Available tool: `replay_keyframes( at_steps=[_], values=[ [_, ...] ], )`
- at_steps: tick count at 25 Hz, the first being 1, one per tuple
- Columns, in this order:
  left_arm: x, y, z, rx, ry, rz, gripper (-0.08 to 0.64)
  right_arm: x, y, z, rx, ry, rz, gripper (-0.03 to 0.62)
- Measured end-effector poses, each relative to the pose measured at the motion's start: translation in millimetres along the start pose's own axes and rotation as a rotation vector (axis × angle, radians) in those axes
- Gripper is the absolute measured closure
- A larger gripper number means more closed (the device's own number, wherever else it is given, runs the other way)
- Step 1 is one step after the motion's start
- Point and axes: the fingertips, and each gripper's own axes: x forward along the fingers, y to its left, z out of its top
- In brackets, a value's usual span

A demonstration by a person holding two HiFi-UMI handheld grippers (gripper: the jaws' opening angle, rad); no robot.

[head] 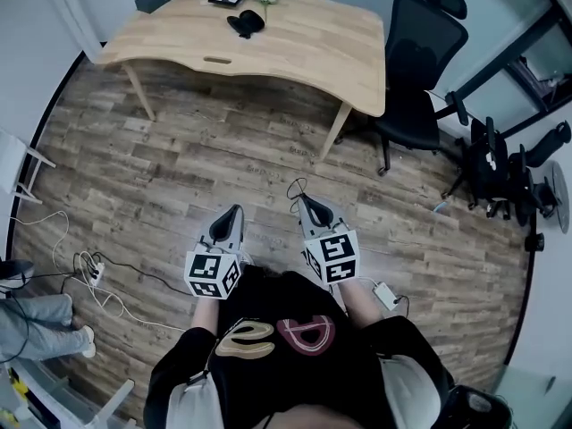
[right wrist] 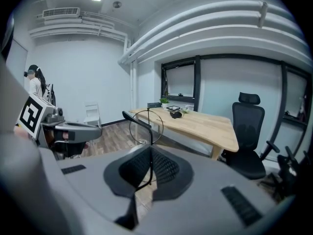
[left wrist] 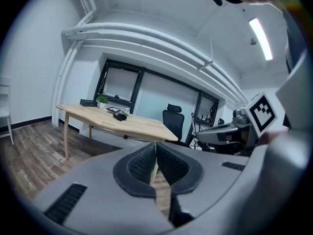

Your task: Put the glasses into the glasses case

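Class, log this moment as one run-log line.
left gripper: shut, empty | right gripper: shut on glasses | glasses case: on table, not yet reached

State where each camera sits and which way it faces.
Head view: on the person's head, looking steeply down at the floor and wooden table; torso, left tool and right tool show.
Left gripper view: rides the left tool, looking along its closed jaws toward the table; right tool at right.
Right gripper view: rides the right tool, looking along jaws clamped on the glasses; left tool at left.
Shared: all three show the table.
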Motion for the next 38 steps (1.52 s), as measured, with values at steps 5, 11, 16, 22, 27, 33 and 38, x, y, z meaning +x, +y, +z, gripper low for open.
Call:
replay_keyframes(
  at_steps=[5,11,16,22,27,33,38],
  values=[
    [7.3,30.7,12.1,0.013,0.005,-0.025,0.538,25.8,12.2,14.4,0.002,0.0,-0.025,0.58],
    [9.2,51.2,14.3,-0.004,0.004,-0.055,0.538,42.0,29.0,16.1,0.015,0.008,-0.026,0.58],
    [12.3,60.9,16.8,-0.006,-0.003,-0.04,0.538,51.2,28.3,18.9,0.004,0.019,-0.018,0.58],
    [32.7,67.6,16.5,-0.032,-0.01,0.009,0.538,71.9,14.0,29.0,-0.025,0.019,0.018,0.58],
    [73.3,63.9,30.6,-0.021,-0.022,0.037,0.538,98.0,-17.2,43.7,-0.057,0.009,0.064,0.58],
    [130.2,67.5,56.1,-0.005,-0.041,0.064,0.538,140.4,-58.9,69.0,-0.074,-0.015,0.113,0.58],
    [178.6,73.2,77.2,0.013,-0.046,0.099,0.537,172.3,-97.0,85.6,-0.089,-0.016,0.146,0.58]
  ],
)
